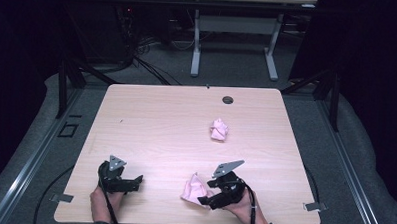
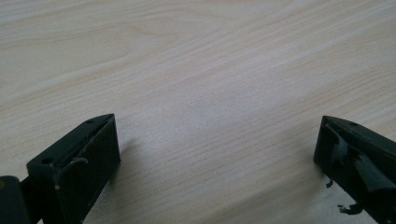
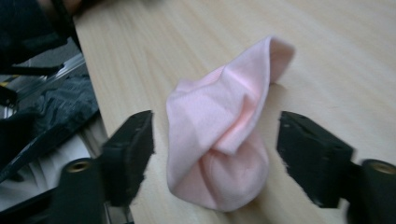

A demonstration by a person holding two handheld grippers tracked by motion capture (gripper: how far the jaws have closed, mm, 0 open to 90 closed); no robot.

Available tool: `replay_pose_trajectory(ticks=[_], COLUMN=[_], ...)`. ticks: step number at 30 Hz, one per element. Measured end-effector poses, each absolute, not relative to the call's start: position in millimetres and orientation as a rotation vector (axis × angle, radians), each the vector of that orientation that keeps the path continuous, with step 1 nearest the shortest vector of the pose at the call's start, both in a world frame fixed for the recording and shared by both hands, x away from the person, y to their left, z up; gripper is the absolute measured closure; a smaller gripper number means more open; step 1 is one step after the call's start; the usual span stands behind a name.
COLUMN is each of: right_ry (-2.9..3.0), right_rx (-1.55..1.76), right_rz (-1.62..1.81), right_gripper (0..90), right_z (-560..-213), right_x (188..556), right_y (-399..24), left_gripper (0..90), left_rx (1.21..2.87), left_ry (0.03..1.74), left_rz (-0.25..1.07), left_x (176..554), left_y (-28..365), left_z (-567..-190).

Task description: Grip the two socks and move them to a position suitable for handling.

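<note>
my right gripper has its jaws apart, one on each side of the soft crumpled pink cloth, not pressing it. the cloth lies near my table edge. my left gripper waits wide apart over bare table, holding nothing. another pink cloth wad sits farther off on the pale wooden table, with grey carpet floor beyond.

Your left gripper is a matte black block with a grey three-cornered plate on top and a black cable trailing off the near table edge. Your right gripper is built the same, its plate larger and paler, its cable looping by your wrist. Seen from the left gripper view, the jaws are squared black blocks with scuffed edges. In the right gripper view, brass-coloured screw sockets sit at the jaw bases.
</note>
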State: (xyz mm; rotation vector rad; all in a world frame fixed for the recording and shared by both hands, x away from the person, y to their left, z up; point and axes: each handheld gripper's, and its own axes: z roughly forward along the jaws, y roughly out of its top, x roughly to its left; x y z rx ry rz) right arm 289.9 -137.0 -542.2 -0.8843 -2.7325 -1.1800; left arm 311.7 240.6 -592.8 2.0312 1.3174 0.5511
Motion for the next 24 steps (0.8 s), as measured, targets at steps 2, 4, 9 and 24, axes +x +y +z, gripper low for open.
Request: replay_pose_trajectory(ticks=[2, 4, 9, 24], right_ry=[-2.716, -2.715, -2.717, -2.736], right_rx=[-0.926, -0.971, -1.072, -1.368], right_rz=[-1.229, -1.262, -1.319, -1.287], right_gripper=[17.8, 14.2, 3.5, 0.9], right_z=[-538, -533, -522, -531], right_x=[293, 299, 323, 432], right_y=[-146, -156, -175, -182], left_gripper=[0.3, 0.3, 0.3, 0.3], left_rx=[2.031, 2.031, 2.031, 2.031], left_ry=[1.317, 1.317, 1.317, 1.316], left_rz=[0.552, 0.552, 0.552, 0.552], left_x=[312, 312, 312, 312], left_y=[241, 241, 241, 241], left_z=[-593, -593, -593, -593])
